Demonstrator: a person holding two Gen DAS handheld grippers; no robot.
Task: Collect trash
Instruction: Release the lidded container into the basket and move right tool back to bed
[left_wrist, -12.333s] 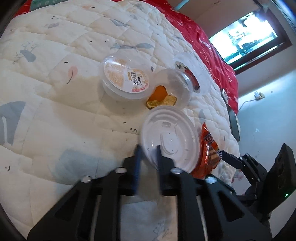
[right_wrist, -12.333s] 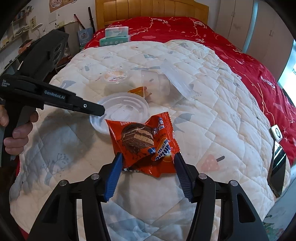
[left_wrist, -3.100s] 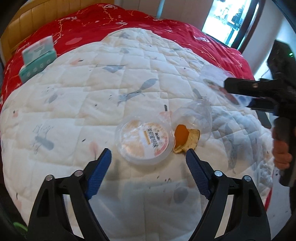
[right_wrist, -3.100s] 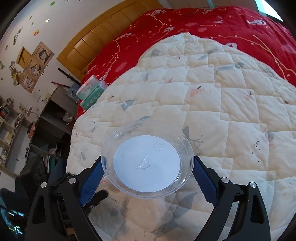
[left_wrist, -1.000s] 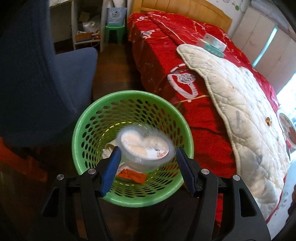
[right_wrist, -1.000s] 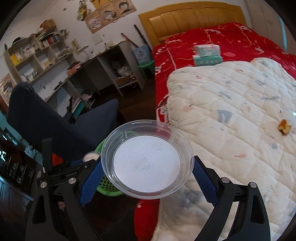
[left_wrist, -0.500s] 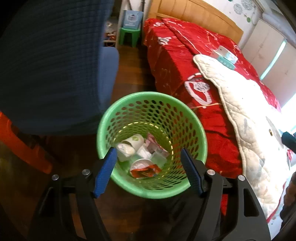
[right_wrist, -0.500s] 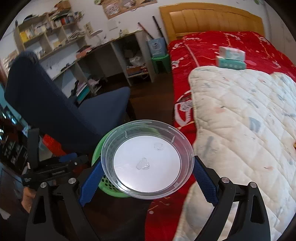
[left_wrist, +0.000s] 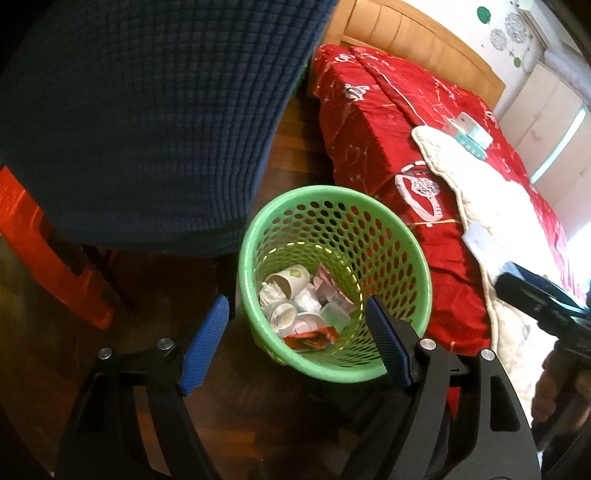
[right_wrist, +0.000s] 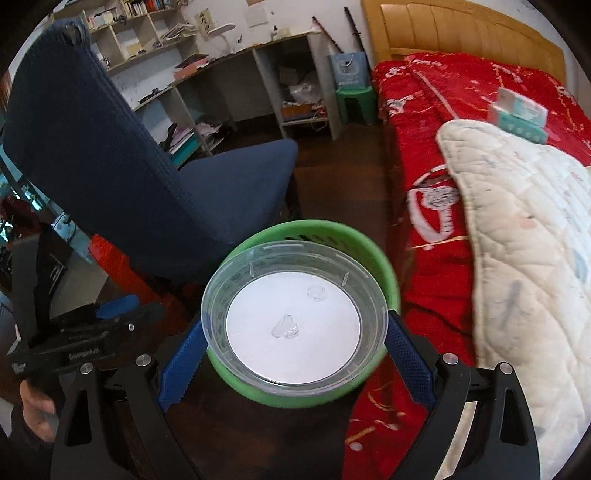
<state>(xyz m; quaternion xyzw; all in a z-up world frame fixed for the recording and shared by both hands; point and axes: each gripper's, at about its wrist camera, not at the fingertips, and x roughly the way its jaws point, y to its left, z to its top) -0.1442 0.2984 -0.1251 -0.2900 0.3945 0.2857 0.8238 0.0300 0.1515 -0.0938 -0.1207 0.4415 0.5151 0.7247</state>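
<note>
- Right wrist view shows the red-covered bed (right_wrist: 443, 122) along the right side with a white quilt (right_wrist: 528, 258) on it, and a blue chair (right_wrist: 147, 166) on the left.
- Between chair and bed, a green basket (left_wrist: 332, 199) stands on the dark floor, holding paper cups (left_wrist: 291, 280), wrappers and other trash.
- A clear plastic lid (right_wrist: 293, 317) hangs directly over the basket's mouth, clamped edge to edge by the right gripper (right_wrist: 293, 354), which tilts steeply downward.
- The left gripper (left_wrist: 291, 343) also points down at the basket from above its near rim; its jaws are opening, with nothing between them.
- A hand (right_wrist: 37, 413) grips the left gripper's handle at lower left in the right wrist view.
</note>
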